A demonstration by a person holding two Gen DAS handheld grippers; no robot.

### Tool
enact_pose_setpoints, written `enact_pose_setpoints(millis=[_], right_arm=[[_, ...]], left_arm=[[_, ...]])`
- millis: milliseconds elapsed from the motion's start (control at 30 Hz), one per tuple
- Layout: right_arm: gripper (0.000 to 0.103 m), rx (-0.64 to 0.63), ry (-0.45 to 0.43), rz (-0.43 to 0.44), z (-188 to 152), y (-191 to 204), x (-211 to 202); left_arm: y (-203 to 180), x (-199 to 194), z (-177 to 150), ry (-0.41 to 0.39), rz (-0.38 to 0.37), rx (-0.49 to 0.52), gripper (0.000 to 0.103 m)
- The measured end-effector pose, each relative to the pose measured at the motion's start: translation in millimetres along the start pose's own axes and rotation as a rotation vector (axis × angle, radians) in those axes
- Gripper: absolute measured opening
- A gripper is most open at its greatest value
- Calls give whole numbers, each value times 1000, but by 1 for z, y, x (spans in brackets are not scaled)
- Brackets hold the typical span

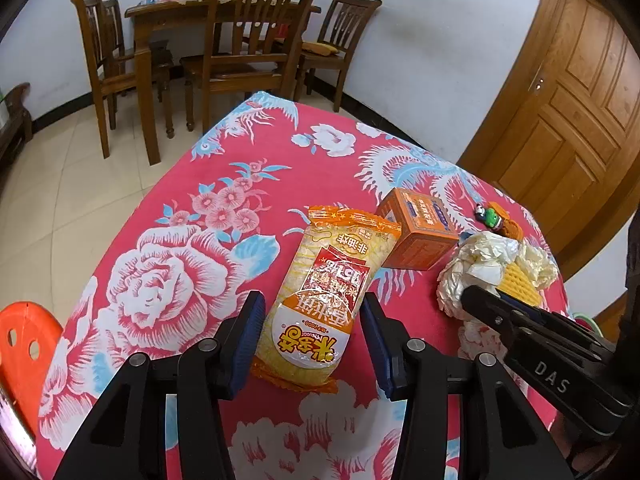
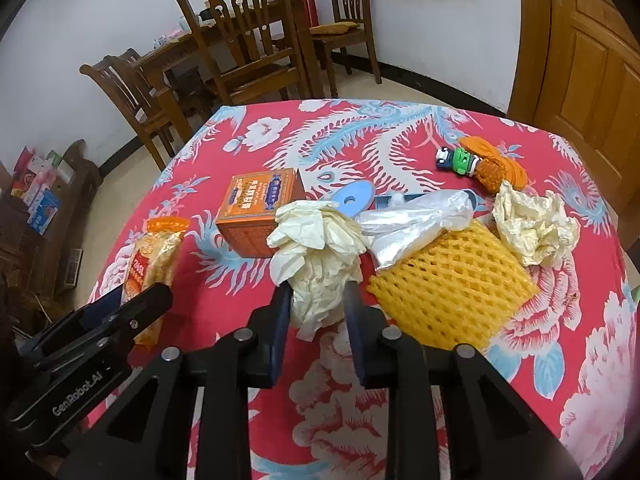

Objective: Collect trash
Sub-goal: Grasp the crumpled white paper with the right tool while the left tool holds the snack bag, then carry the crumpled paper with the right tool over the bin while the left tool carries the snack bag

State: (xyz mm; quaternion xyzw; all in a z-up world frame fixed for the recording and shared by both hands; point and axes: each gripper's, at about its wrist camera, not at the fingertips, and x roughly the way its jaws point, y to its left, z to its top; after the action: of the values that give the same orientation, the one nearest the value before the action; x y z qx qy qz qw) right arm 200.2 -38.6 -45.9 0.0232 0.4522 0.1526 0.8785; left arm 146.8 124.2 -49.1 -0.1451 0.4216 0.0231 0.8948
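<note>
An orange snack packet [image 1: 320,300] lies on the red flowered tablecloth [image 1: 200,184]. My left gripper [image 1: 312,320] is open, its fingers on either side of the packet's near half, not gripping it. A crumpled cream paper wad [image 2: 316,264] lies by a yellow foam fruit net [image 2: 452,288]. My right gripper [image 2: 318,304] has its fingers closed against the wad's near end. Clear plastic film [image 2: 416,220] and a second crumpled paper [image 2: 536,228] lie behind the net. The wad [image 1: 476,264] and the packet [image 2: 154,252] each show in the other view.
An orange box [image 2: 260,208] stands mid-table beside a blue disc [image 2: 354,198]. A small toy with orange cloth [image 2: 480,162] lies far right. Wooden chairs [image 1: 256,48] and a table stand beyond. A wooden door [image 1: 572,120] is right. A red plastic stool [image 1: 24,356] is left.
</note>
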Motion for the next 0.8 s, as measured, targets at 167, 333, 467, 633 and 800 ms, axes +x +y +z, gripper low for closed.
enact_pose_setpoints(millis=[167,333,467,633,800], right_arm=[[26,4,-26,31,-3,1,-17],[26,6,-76,57,-8,-1,-46],[26,18,-118,67,-10,-8,-70],[26,47,-164,67,-16,-23,-97],[26,76,-209,53,-23,-41,-122]], left_arm=[[-1,-2,-1,-3,0,3,50],[-7,-8,-2,-11,-6,10,50],[-14,-14,-3,-17,-13,22,50],[-27,-22,-6,-18,-44,40,50],[-45,-30,-9,-21,-70,74,50]])
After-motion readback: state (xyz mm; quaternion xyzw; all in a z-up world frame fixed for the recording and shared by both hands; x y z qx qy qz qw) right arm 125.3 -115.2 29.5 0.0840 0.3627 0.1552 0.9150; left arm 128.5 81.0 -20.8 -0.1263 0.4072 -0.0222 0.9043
